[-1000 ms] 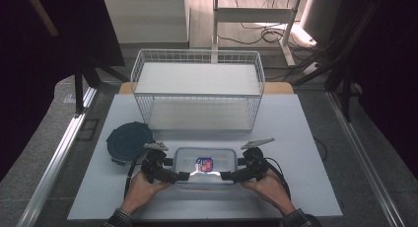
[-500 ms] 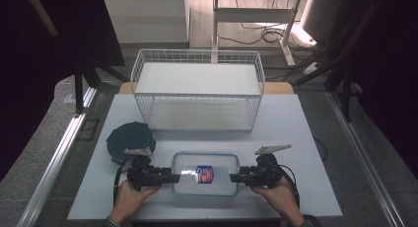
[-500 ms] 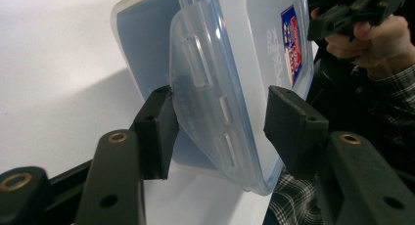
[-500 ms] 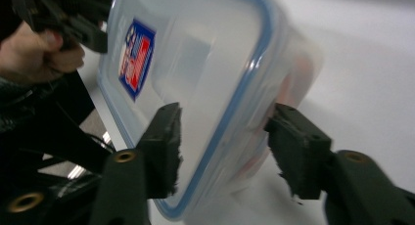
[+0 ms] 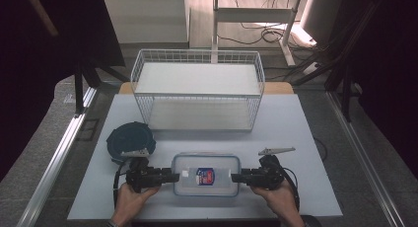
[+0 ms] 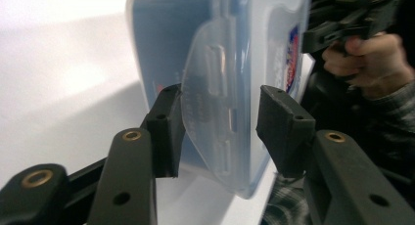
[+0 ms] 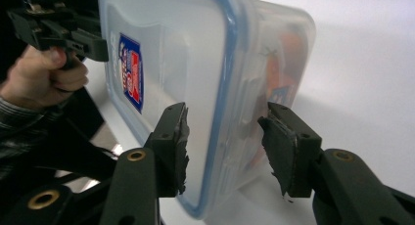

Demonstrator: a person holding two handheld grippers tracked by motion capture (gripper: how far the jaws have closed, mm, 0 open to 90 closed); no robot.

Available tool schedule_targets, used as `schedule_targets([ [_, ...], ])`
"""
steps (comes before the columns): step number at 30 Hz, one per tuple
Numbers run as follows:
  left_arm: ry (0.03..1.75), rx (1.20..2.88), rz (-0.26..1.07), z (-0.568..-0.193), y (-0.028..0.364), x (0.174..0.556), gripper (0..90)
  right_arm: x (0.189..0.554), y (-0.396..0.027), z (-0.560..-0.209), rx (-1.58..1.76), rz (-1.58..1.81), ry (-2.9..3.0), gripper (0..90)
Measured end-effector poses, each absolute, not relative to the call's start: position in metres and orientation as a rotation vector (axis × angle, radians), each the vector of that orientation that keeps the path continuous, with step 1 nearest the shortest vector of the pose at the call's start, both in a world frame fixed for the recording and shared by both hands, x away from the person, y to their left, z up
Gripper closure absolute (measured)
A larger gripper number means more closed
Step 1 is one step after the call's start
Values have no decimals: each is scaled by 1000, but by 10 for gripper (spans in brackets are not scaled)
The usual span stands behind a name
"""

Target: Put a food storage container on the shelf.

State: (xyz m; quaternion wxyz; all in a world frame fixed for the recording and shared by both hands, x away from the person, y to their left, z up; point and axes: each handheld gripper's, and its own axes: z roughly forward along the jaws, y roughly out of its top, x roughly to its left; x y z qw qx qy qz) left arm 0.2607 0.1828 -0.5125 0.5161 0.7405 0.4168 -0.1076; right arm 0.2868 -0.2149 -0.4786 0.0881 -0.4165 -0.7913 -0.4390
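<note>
Clear plastic box [image 5: 206, 174] with a blue-rimmed lid lies on the white table [image 5: 305, 123] near its front edge; its red-blue label is unreadable. My left gripper [image 5: 170, 177] and right gripper [image 5: 235, 177] have just been closing, jaws straddling its end latches, contact unclear. Wire basket [image 5: 197, 91] stands well behind.

White wire basket [image 5: 197, 91] at the far side of the pale grey table [image 5: 305, 133]. Round dark blue lid [image 5: 130, 140] near the front left, lying flat, apart from the basket.
</note>
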Motion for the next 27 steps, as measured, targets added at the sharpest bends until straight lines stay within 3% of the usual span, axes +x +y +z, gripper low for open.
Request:
schedule_targets([
  [17,994,1717,-213,-494,185,268,534,291,-213,-461,-1200,-1431,-2419,528],
  [27,988,1682,-170,-469,194,281,527,302,-204,-433,-1170,-1474,-2452,533],
])
